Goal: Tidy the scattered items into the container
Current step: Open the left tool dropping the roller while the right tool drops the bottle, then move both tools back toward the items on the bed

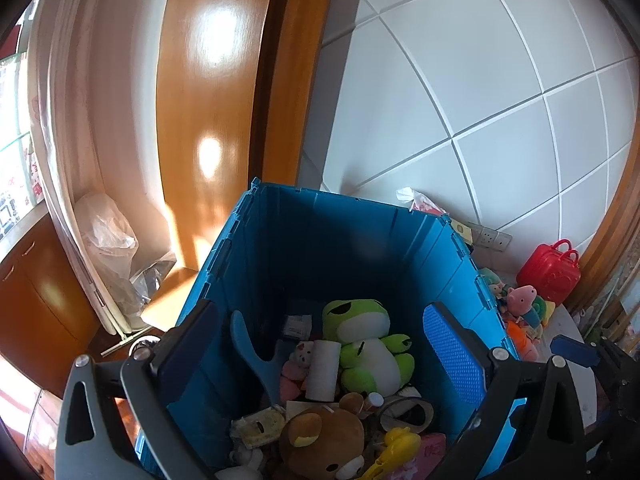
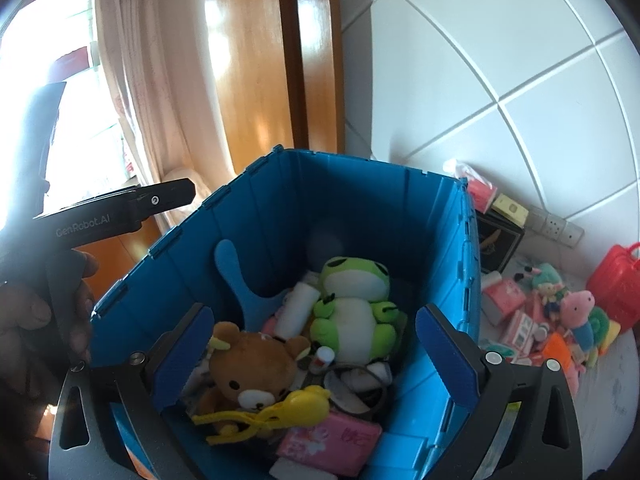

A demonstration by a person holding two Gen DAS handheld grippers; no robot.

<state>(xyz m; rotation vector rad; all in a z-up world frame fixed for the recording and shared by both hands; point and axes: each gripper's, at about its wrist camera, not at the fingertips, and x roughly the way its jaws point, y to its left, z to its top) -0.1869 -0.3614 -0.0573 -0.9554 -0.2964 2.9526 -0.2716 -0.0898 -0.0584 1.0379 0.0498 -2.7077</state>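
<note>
Blue-padded left gripper (image 1: 334, 354) and right gripper (image 2: 316, 354) tilt downward above the blue plastic folding crate (image 2: 360, 184), jaws apart, empty.

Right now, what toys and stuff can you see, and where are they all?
crate: one, blue, centre, open-topped
frog plush: one, green and white, inside crate
bear plush: one, brown, inside crate
yellow toy: one, on the bear
pink packet: one, crate's near corner
paddle: one, blue, against crate wall
pig plush: one, pink, outside, right of crate
red case: one, far right
left gripper: jaws open, empty
right gripper: jaws open, empty
</note>
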